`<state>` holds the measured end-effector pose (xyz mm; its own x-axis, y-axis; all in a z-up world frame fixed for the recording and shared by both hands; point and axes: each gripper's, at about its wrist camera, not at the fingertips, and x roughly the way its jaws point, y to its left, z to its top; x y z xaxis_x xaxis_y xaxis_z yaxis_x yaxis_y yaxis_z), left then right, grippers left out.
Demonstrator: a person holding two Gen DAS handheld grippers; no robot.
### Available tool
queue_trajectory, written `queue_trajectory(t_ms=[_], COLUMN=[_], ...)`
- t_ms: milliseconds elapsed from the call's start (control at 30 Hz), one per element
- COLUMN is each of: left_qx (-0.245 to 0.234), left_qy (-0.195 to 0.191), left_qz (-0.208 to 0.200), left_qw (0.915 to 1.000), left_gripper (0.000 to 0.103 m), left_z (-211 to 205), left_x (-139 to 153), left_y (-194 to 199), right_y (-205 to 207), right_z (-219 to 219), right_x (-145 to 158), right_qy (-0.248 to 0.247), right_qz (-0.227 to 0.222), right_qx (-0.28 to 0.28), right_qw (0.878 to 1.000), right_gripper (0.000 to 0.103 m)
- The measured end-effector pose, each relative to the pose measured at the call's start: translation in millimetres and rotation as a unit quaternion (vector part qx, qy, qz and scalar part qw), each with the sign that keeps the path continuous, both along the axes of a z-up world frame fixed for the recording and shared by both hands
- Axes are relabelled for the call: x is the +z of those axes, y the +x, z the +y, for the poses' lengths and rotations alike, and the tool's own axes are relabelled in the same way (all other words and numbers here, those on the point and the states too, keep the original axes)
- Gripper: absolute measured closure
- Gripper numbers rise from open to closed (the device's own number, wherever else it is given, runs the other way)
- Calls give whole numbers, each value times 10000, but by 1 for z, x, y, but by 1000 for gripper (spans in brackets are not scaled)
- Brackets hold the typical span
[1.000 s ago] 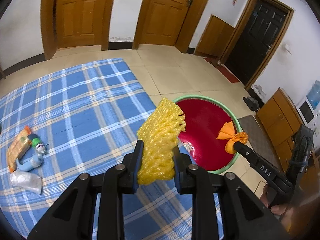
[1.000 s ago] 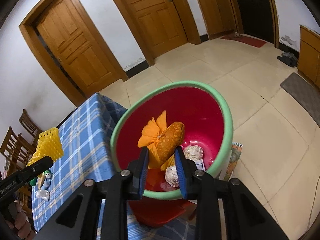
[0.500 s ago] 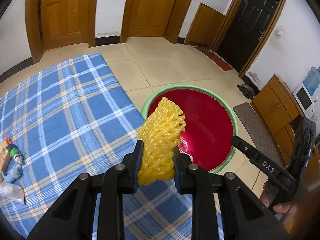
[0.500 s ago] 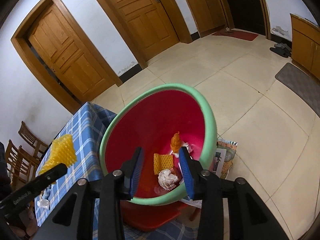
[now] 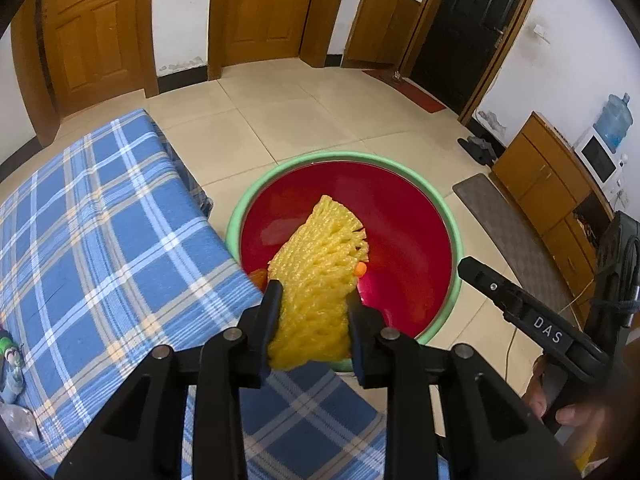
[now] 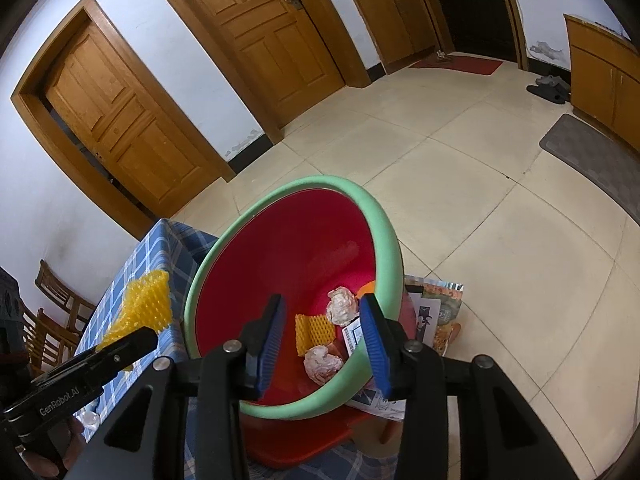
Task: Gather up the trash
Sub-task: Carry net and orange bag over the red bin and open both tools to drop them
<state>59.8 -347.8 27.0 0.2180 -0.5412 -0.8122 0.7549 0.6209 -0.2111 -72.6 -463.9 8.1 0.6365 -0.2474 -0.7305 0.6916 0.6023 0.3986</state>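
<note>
My left gripper (image 5: 313,292) holds a yellow foam net (image 5: 320,256) between its pads while its jaws are opening. The net hangs over the near-left rim of a red basin with a green rim (image 5: 344,157), beside the blue plaid table (image 5: 100,240). My right gripper (image 6: 322,302) hovers over the same basin (image 6: 394,252) with its jaws opening and nothing between them. Inside lie crumpled white paper (image 6: 341,306), a yellow foam piece (image 6: 314,330), an orange scrap (image 6: 366,288) and a printed card (image 6: 352,336). From the right wrist view the net (image 6: 146,304) shows at the left.
Small trash, a green-capped item (image 5: 10,356) and clear plastic (image 5: 16,420), lies at the table's left edge. The basin rests on a red stool (image 6: 304,444); printed packaging (image 6: 440,316) lies on the floor beside it. Wooden chairs (image 6: 56,312) stand behind the table.
My left gripper carried the net from over the table to over the basin. My right gripper opened and the orange scrap it held dropped into the basin.
</note>
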Motion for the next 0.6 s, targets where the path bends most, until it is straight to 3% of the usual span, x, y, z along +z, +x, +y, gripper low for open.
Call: queue_trajectory(t_ms=[167, 467, 600], left_qx=[25, -12, -76], left_qy=[28, -101, -159], left_qz=[-21, -60, -194], left_qw=[10000, 9999, 9997], left_gripper=[61, 58, 49], left_z=[-4, -8, -10], left_x=[1, 6, 11], left_y=[-1, -4, -7], right_y=[-2, -4, -3], right_z=[-2, -3, -3], right_x=[0, 1, 1], right_qy=[15, 18, 17], right_qz=[-21, -38, -42], right_qx=[-12, -22, -29], right_qw=[10000, 10000, 10000], right_gripper=[56, 48, 43])
